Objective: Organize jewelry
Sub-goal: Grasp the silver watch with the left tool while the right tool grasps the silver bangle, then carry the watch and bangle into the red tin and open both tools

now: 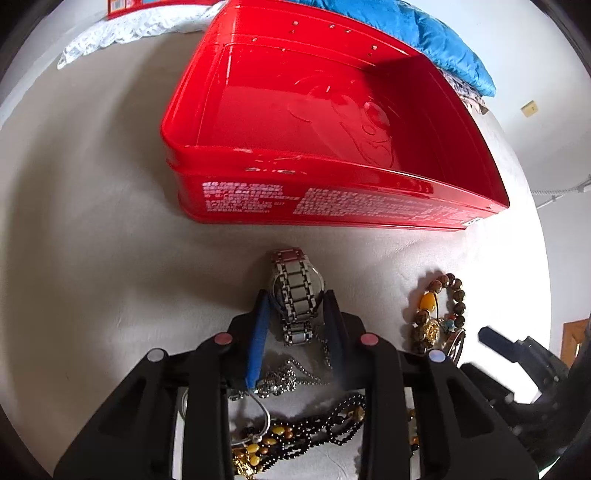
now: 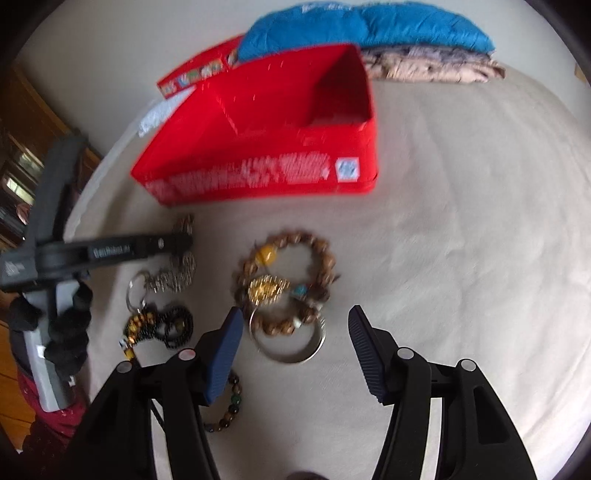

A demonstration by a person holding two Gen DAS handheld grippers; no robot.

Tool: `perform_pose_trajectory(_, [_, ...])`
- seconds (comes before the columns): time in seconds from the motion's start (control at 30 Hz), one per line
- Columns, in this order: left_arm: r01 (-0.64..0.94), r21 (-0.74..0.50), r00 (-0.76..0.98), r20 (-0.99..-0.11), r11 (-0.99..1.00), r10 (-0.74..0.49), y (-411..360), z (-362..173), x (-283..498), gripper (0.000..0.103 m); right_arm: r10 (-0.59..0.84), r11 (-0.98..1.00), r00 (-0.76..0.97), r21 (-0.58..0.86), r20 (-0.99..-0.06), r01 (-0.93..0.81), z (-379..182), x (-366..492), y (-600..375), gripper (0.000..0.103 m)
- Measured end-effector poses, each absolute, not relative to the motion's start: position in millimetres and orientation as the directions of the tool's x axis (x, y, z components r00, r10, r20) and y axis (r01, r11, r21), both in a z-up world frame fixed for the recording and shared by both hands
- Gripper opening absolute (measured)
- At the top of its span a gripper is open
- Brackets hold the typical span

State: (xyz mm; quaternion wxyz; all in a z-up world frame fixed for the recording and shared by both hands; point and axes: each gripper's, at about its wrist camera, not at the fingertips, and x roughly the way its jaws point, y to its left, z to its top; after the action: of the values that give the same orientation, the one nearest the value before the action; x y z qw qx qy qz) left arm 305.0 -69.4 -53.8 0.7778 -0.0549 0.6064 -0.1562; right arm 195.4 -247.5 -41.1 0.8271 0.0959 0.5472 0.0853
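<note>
One watch (image 1: 297, 295) – between left tool (image 1: 297, 299) fingers

The left wrist camera sits low and close over the white tabletop (image 1: 92, 258), looking forward past its own jaws at the watch (image 1: 297, 295) between them and, just beyond, the near wall of the red tin (image 1: 332, 206), which fills the upper half of the view. The right wrist camera hangs higher and further back, tilted down, so the tin (image 2: 266, 177) appears smaller, seen from its other end. Both views share the tin, the wooden bead bracelet (image 1: 443, 310) (image 2: 288, 280), the black beads (image 1: 325, 424) (image 2: 173, 325) and the blue cushion (image 1: 424, 33) (image 2: 369, 26) behind. The right view also catches the left gripper (image 2: 184, 242) from the side; the right gripper (image 1: 491, 338) shows at the left view's right edge.
</note>
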Motion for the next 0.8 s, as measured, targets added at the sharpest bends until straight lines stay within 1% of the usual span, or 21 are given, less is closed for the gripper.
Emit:
perform_pose_trajectory(0.07, [0.180, -0.274, 0.217, -0.926, 0.945, -0.309, -71, -54, 307, 0.029, 0.220, 0.974, 0.371, 0.224, -0.902, -0.034, -49, 197, -240, 0.060])
perform_pose_trajectory(0.17, [0.195, -0.265, 0.226, -0.925, 0.944, -0.306, -73, -54, 304, 0.035, 0.198, 0.979, 0.376, 0.200, -0.905, -0.034, -53, 198, -237, 0.060])
perform_pose_trajectory(0.2, [0.198, -0.259, 0.230, -0.925, 0.945, -0.302, -73, -53, 301, 0.035, 0.187, 0.981, 0.379, 0.189, -0.906, -0.033, -52, 198, -237, 0.056])
perform_pose_trajectory(0.23, [0.201, -0.250, 0.236, -0.926, 0.947, -0.295, -74, -53, 300, 0.034, 0.185, 0.982, 0.383, 0.187, -0.905, -0.033, -52, 197, -237, 0.049])
perform_pose_trajectory(0.27, [0.205, -0.239, 0.244, -0.927, 0.949, -0.286, -75, -53, 299, 0.033, 0.186, 0.982, 0.384, 0.188, -0.904, -0.032, -52, 196, -237, 0.049])
perform_pose_trajectory(0.3, [0.205, -0.225, 0.253, -0.928, 0.953, -0.274, -75, -53, 298, 0.029, 0.188, 0.981, 0.386, 0.191, -0.903, -0.031, -52, 195, -238, 0.049])
perform_pose_trajectory(0.43, [0.211, -0.228, 0.272, -0.920, 0.950, -0.282, -73, -51, 296, 0.029, 0.188, 0.981, 0.398, 0.189, -0.898, -0.039, -50, 189, -237, 0.049])
perform_pose_trajectory(0.53, [0.217, -0.267, 0.261, -0.911, 0.939, -0.320, -67, -46, 289, 0.028, 0.204, 0.977, 0.435, 0.208, -0.877, -0.038, -37, 180, -244, 0.049])
perform_pose_trajectory(0.67, [0.246, -0.287, 0.325, -0.876, 0.926, -0.358, -60, -16, 272, 0.028, 0.220, 0.971, 0.493, 0.238, -0.842, -0.027, -16, 170, -262, 0.049])
perform_pose_trajectory(0.7, [0.251, -0.295, 0.341, -0.864, 0.922, -0.369, -58, -8, 269, 0.016, 0.224, 0.969, 0.501, 0.245, -0.836, -0.025, -12, 169, -264, 0.049])
perform_pose_trajectory(0.73, [0.263, -0.314, 0.354, -0.848, 0.912, -0.394, -56, 1, 265, 0.000, 0.230, 0.967, 0.508, 0.254, -0.830, -0.024, -8, 169, -266, 0.049])
perform_pose_trajectory(0.8, [0.279, -0.333, 0.386, -0.820, 0.901, -0.423, -51, 19, 257, 0.000, 0.249, 0.961, 0.515, 0.274, -0.821, -0.028, -2, 169, -270, 0.049])
